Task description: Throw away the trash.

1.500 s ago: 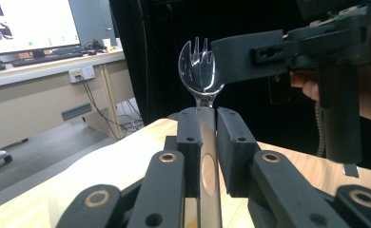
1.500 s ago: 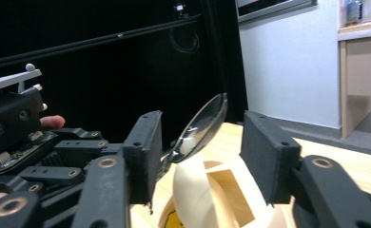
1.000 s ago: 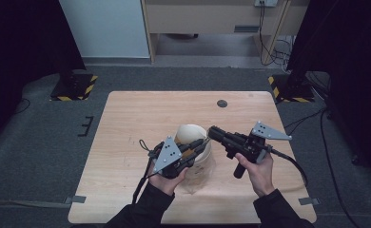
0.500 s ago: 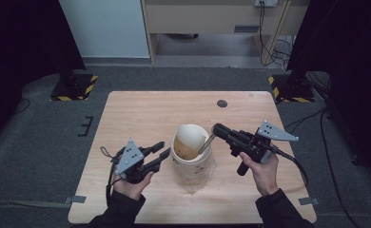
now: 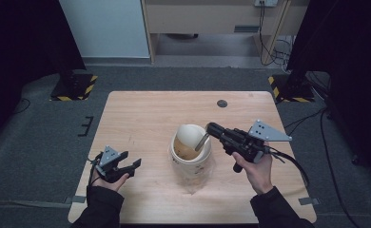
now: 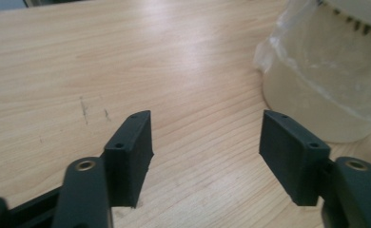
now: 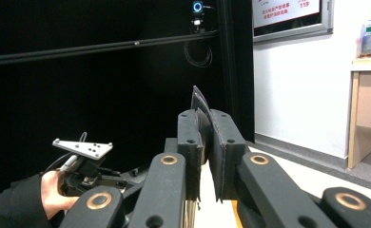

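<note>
A cream tub (image 5: 191, 159) wrapped in clear plastic stands mid-table, with a pale round lid (image 5: 188, 134) leaning inside it over something brown. My right gripper (image 5: 210, 128) hovers at the tub's right rim, shut on a thin metal utensil (image 5: 202, 142) that slants down into the tub. In the right gripper view the jaws (image 7: 206, 124) pinch that utensil's flat end (image 7: 196, 101). My left gripper (image 5: 131, 166) rests open at the table's front left, apart from the tub. The left gripper view has the jaws (image 6: 205, 130) wide apart over bare wood, the tub (image 6: 317, 90) to their right.
A small dark disc (image 5: 222, 103) lies near the table's far edge. A cable (image 5: 293, 164) trails from the right gripper off the right side. Hazard-striped stand feet (image 5: 74, 88) sit on the floor beyond the corners. The other hand and its gripper (image 7: 81, 159) appear in the right gripper view.
My left gripper has let go of the tub's side, pulled back to the front left of the table and stands open. The right gripper has held its place with the utensil.
</note>
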